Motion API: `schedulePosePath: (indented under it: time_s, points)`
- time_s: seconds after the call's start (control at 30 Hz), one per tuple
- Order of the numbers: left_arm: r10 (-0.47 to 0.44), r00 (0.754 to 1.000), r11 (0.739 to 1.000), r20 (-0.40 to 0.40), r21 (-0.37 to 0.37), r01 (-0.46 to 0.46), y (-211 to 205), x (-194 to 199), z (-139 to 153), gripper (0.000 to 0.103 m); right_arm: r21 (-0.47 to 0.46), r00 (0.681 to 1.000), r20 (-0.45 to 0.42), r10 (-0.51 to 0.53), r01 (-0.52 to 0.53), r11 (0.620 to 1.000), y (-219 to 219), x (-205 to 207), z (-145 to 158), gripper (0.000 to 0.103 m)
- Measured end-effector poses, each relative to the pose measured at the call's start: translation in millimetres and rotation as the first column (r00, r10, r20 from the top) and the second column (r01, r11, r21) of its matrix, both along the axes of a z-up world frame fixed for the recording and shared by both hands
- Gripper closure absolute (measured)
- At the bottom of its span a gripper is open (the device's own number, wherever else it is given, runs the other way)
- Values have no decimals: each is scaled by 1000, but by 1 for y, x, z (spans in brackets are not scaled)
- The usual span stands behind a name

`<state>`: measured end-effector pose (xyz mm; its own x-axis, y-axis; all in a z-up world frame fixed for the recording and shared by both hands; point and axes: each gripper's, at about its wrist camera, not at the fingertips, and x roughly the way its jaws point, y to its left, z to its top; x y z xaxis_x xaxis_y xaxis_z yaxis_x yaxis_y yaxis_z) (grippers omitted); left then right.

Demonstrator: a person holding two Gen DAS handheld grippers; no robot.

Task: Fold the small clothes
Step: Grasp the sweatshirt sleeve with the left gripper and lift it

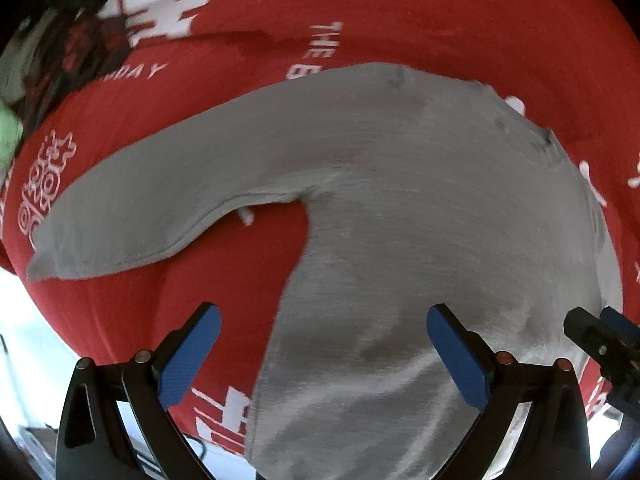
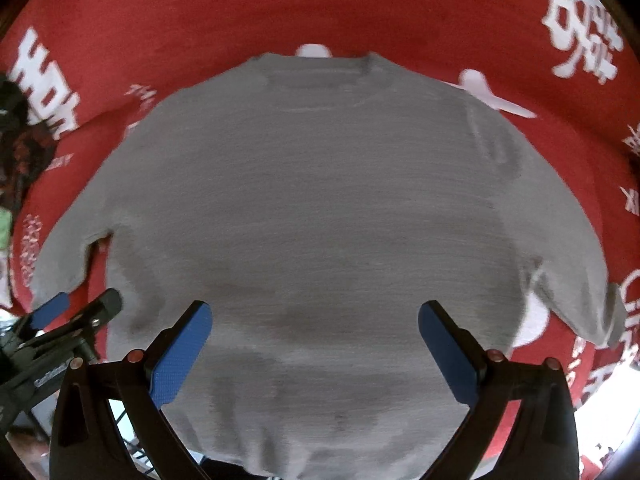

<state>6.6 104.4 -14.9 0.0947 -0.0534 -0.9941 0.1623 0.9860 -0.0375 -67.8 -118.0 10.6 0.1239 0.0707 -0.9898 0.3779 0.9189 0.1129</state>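
A small grey long-sleeved top (image 2: 320, 208) lies flat on a red cloth (image 2: 200, 12), neck at the far side, sleeves spread left and right. In the left wrist view the top (image 1: 400, 208) fills the middle, with its left sleeve (image 1: 140, 216) stretched to the left. My left gripper (image 1: 323, 316) is open and empty above the top's lower left side. My right gripper (image 2: 315, 314) is open and empty above the top's lower middle. The left gripper also shows at the left edge of the right wrist view (image 2: 86, 308). The right gripper's fingers (image 1: 596, 332) show at the right edge of the left wrist view.
The red cloth (image 1: 440, 8) has white printed letters and signs. A dark patterned garment (image 1: 68, 48) and something pale green (image 1: 8, 136) lie at the far left. The table's near edge shows below the top.
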Motion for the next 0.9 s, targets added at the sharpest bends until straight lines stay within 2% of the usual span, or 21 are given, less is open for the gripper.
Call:
schedulePosePath:
  time_s: [0.17, 0.27, 0.33, 0.4, 0.47, 0.5, 0.6, 0.73, 0.8, 0.87, 0.9]
  points:
    - [135, 991, 985, -4, -110, -134, 52, 6, -9, 0, 50, 998, 34, 56, -58, 997, 31, 11, -1, 1]
    - [246, 969, 946, -8, -214, -242, 92, 12, -17, 0, 74, 995, 38, 96, -98, 992, 53, 17, -5, 1]
    - [335, 942, 895, -34, -299, -330, 123, 15, -27, 0, 88, 993, 37, 116, -118, 989, 65, 19, -8, 1]
    - [427, 901, 827, -81, -369, -425, 152, 19, -44, 0, 100, 991, 33, 133, -135, 986, 76, 20, -12, 1]
    - [488, 864, 764, -125, -417, -492, 169, 20, -58, 0, 107, 989, 27, 149, -151, 983, 87, 22, -17, 1]
    - [518, 842, 723, -153, -449, -526, 178, 22, -66, 0, 112, 988, 23, 154, -156, 981, 90, 23, -20, 1]
    - [556, 804, 633, -211, -520, -574, 188, 27, -81, 0, 129, 986, 16, 168, -169, 977, 98, 23, -24, 1]
    - [594, 763, 544, -253, -572, -614, 193, 38, -93, 0, 135, 982, 19, 188, -189, 973, 110, 25, -26, 1]
    - [610, 741, 489, -282, -602, -631, 197, 43, -97, 0, 135, 980, 22, 197, -198, 971, 115, 26, -26, 1]
    - [627, 725, 456, -285, -619, -639, 200, 45, -94, 0, 139, 979, 25, 201, -202, 969, 117, 25, -26, 1]
    - [639, 723, 454, -263, -629, -631, 203, 44, -90, 0, 141, 979, 25, 202, -203, 969, 118, 25, -26, 1]
